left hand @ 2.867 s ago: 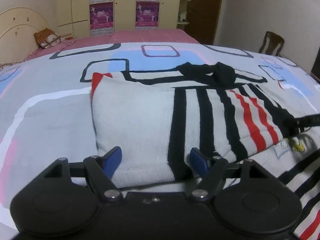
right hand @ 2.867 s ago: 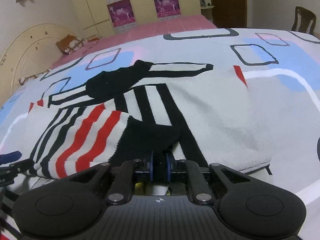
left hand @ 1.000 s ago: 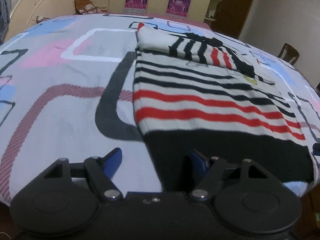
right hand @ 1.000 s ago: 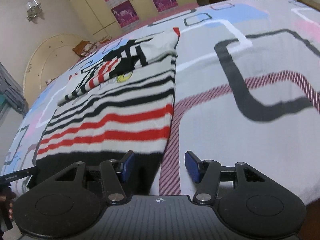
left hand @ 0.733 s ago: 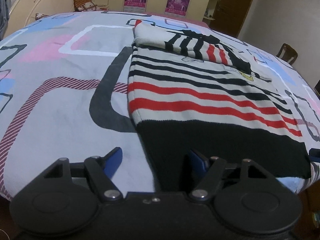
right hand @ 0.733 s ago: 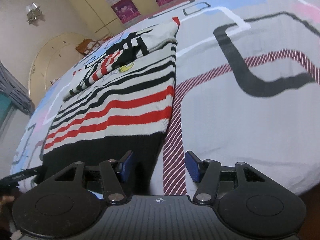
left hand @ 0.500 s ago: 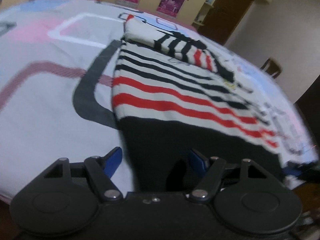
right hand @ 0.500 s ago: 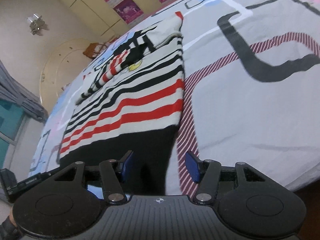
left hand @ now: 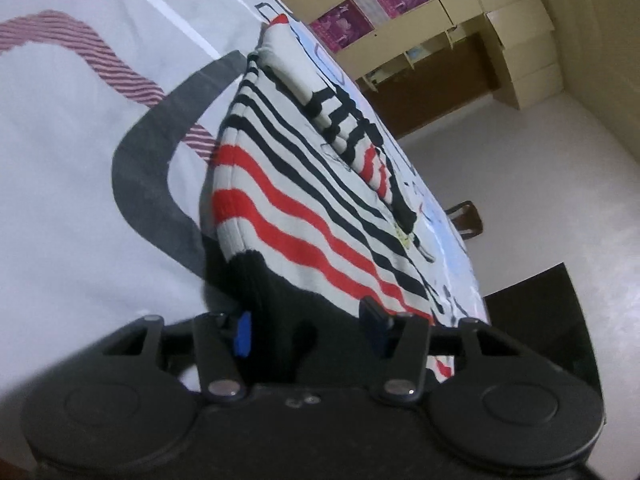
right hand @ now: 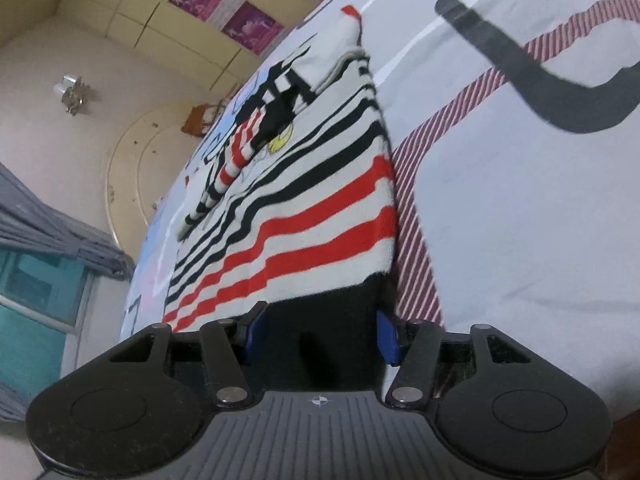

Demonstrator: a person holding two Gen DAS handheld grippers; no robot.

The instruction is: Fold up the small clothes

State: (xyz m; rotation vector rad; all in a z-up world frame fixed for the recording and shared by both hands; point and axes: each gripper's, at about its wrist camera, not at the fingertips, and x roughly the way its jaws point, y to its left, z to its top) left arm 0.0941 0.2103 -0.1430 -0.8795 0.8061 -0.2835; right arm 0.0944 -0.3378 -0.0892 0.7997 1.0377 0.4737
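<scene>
A small striped sweater [left hand: 304, 208], white with black and red stripes and a black hem, lies on the bed; its sleeves are folded across the far end. My left gripper [left hand: 306, 332] is open with the black hem's left corner between its blue-tipped fingers. In the right wrist view the same sweater [right hand: 320, 216] shows, and my right gripper [right hand: 320, 336] is open around the hem's right corner. Both views are tilted.
The bed cover [left hand: 80, 168] is grey with dark, pink and striped loops. A wooden chair [left hand: 466, 216] stands beyond the bed. Cupboards with purple posters [right hand: 248, 20] and a rounded headboard [right hand: 132, 168] line the far wall.
Both grippers came back from the sleeves to the near hem, the right one opening on the way. They have now tilted and slid onto the hem corners.
</scene>
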